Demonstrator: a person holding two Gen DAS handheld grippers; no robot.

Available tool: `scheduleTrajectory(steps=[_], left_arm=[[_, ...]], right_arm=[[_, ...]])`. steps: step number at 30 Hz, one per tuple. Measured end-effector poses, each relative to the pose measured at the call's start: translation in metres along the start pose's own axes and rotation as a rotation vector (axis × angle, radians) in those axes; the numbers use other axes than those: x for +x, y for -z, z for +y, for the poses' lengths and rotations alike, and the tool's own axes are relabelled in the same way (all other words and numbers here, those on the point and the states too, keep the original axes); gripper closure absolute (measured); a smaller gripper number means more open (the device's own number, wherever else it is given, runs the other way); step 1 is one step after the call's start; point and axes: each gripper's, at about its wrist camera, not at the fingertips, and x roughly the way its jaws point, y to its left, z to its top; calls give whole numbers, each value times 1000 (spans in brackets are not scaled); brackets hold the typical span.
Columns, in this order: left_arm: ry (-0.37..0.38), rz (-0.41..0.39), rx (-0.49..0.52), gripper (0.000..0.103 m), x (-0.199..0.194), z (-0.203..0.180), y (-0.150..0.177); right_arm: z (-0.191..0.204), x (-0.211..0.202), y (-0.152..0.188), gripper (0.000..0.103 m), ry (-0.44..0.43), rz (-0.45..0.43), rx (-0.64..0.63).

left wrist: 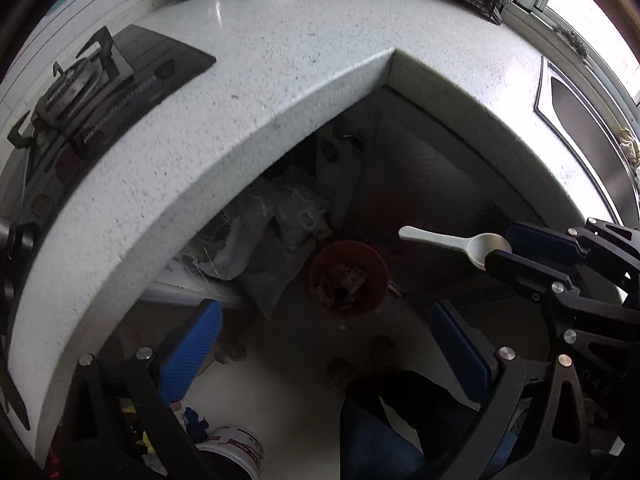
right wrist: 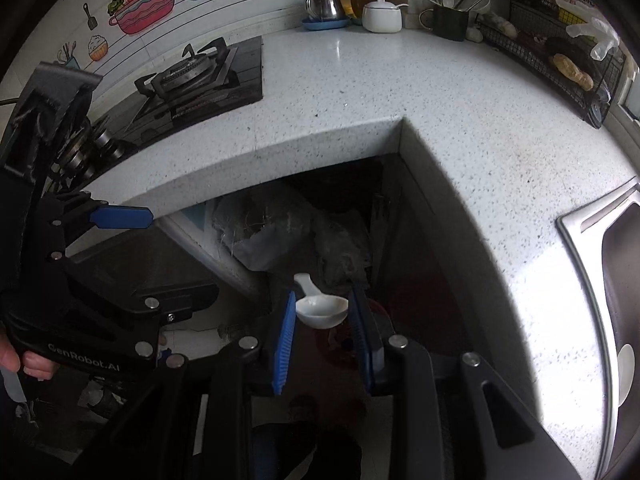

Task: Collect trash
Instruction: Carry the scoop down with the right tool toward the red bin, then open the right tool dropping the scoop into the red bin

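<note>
The right gripper (right wrist: 322, 334) is closed on the bowl of a white plastic spoon (right wrist: 320, 308), held in the air above a red bin (left wrist: 348, 278) on the floor, off the tabletop (left wrist: 260, 80) edge. The spoon's handle points away from the gripper. The left gripper (left wrist: 326, 350) hangs wide open, holding nothing.
</note>
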Motion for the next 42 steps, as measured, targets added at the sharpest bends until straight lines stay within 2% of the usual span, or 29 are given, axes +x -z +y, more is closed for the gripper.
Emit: scheduleTrajectory(steps=[1,7,15,20,27,29,31,33,38,40,42], left_arm=[[3,7,-7,0,9,0,5],[15,28,-32,0,76,4,28],[-31,51,-54,0,177,21,42],[-29,50,-82,0,219,34,52],[-40,61,-96,0,246,42,66],[-46,66,-95,0,247,42,67],[-44,64,-97,0,245,41,67],[-44,61,-99,0,241,40,67],[-41,59,-105,0,223,39,66],[-40,58,-104,0,212,37,64],[-43,60,-107,0,199,35,63]], right_arm=[[1,6,5,89,-5,9,-5],[-5,63,34,93,-32,29,-36],[-29,163,69,96,-28,47,-24],[-36,215,84,96,-36,77,-36],[-35,247,95,95,-38,106,-61],[-33,249,97,89,-22,110,-79],[-34,249,99,72,-26,106,-83],[-34,245,97,61,-26,99,-83],[-34,231,91,45,-24,101,-80],[-33,222,88,35,-19,102,-76],[-32,211,85,31,-16,102,-75]])
